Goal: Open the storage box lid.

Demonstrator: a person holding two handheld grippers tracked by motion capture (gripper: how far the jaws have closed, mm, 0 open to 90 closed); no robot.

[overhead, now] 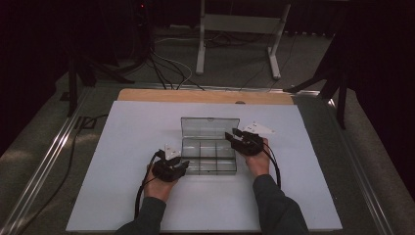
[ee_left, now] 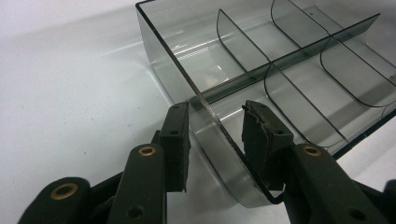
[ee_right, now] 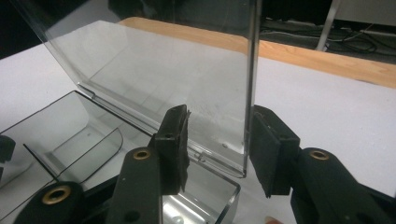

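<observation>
Flanking the clear box, both tools straddle its wall and lid.

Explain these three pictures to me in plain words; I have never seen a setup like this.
A person sits at a table and holds a hand-worked claw in each hand. The high view looks down from above: the left claw and the right claw flank a clear plastic compartment box on a white board. The other two pictures come from cameras riding on the claws. In the left gripper view, the left claw straddles the box's near wall; the right-hand pad looks to touch it, but a firm grip is not clear. In the right gripper view, the right claw brackets the edge of the raised lid without pressing it.
</observation>
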